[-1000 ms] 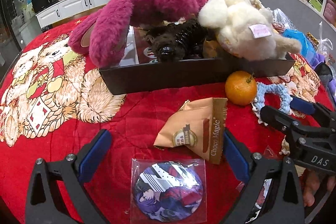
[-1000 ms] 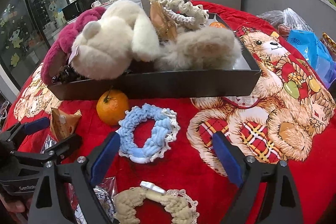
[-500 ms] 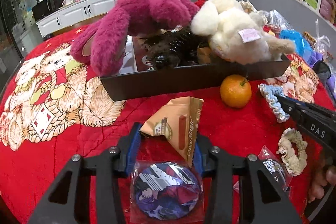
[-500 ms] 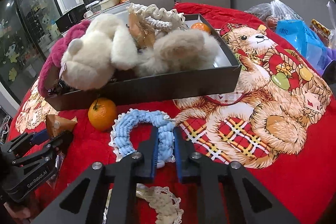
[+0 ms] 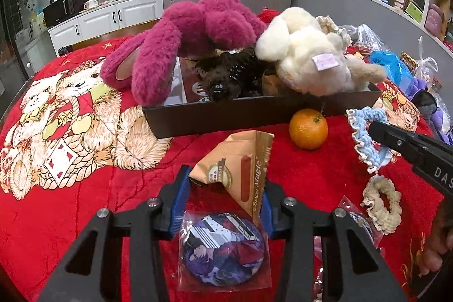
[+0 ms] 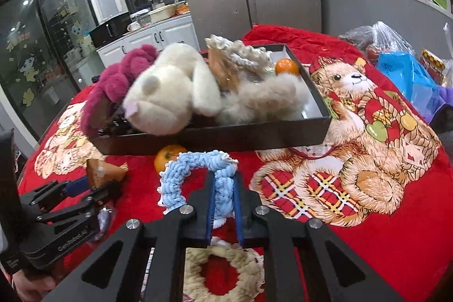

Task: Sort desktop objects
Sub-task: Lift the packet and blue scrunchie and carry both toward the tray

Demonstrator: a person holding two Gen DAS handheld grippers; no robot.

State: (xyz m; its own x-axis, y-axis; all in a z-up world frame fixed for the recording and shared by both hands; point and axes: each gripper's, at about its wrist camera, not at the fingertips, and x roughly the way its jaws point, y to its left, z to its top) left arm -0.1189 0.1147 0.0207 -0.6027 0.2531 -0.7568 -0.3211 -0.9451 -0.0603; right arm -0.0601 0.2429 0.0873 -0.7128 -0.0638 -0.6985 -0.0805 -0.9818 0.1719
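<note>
On the left, a second ago our left gripper [image 5: 223,203] stood spread wide over the red bear-print cloth [image 5: 85,203]; now its jaws pinch the tan snack packet [image 5: 240,169] from both sides, and the packet sits tipped up between the blue pads, just above the round badge in its clear sleeve [image 5: 223,251]. The badge has not shifted.

Further right, the orange [image 5: 308,129] lies just in front of the black tray [image 5: 226,118], which already holds the magenta plush [image 5: 192,33], a dark hair claw [image 5: 232,75] and the cream plush [image 5: 305,58].

On the right, our right gripper [image 6: 223,203] was also spread a second ago. Its jaws are now pressed nearly together on the blue scrunchie [image 6: 198,166], and the loop has come up off the cloth, hanging in front of the tray wall. The cream scrunchie [image 6: 223,271] lies below it.

We judge both grasps made, so both items look ready to be carried over the near wall and dropped into the tray.
</note>
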